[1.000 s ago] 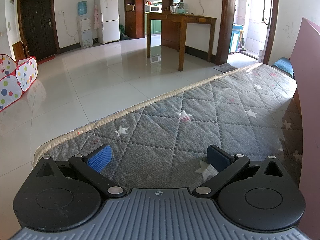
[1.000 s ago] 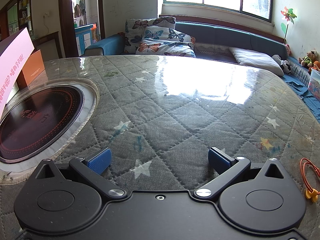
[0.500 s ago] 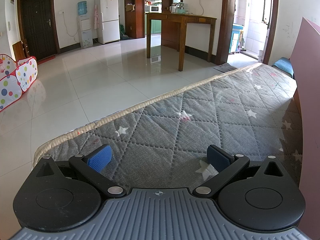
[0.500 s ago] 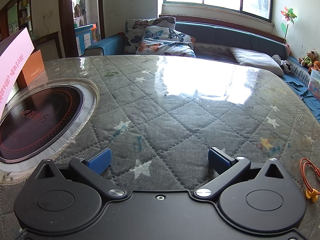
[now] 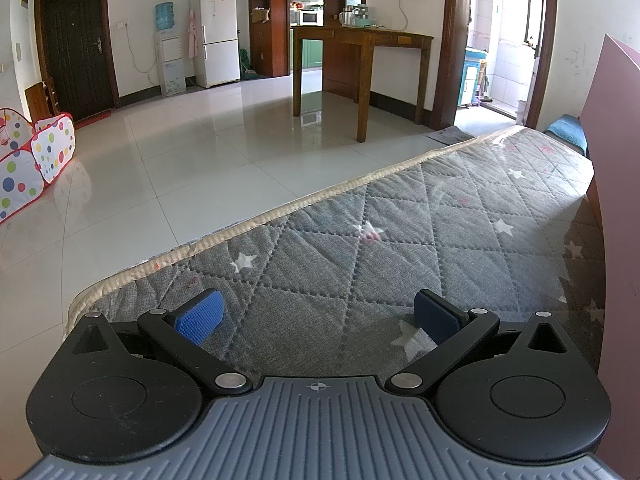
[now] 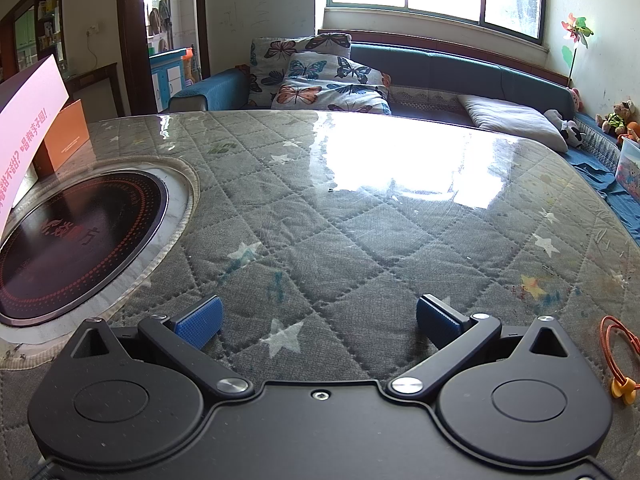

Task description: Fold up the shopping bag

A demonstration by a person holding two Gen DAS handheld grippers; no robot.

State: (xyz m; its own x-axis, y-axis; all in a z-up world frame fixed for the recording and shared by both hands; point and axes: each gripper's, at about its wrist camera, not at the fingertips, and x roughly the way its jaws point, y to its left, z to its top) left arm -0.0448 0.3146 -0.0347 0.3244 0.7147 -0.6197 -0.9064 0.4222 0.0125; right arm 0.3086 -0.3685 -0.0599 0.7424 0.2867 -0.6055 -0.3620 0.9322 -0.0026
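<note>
Nothing has moved since the earlier frames: both views match them. The left hand-held gripper [image 5: 318, 316] hangs low over the grey quilted, star-patterned table [image 5: 400, 248] cover with its blue-padded fingers spread wide and nothing between them. Ahead of it lie the table's cream edge and a white tiled floor [image 5: 200, 152]; a tall pink board [image 5: 616, 184] stands to its right. The right hand-held gripper [image 6: 318, 318] is likewise spread wide and empty. Only its view shows the round black induction plate [image 6: 76, 236] set into the table ahead to its left, an orange cord loop [image 6: 618, 344] lying just to its right, and a dark teal sofa [image 6: 460, 76] beyond. The shopping bag cannot be made out in either view.
</note>
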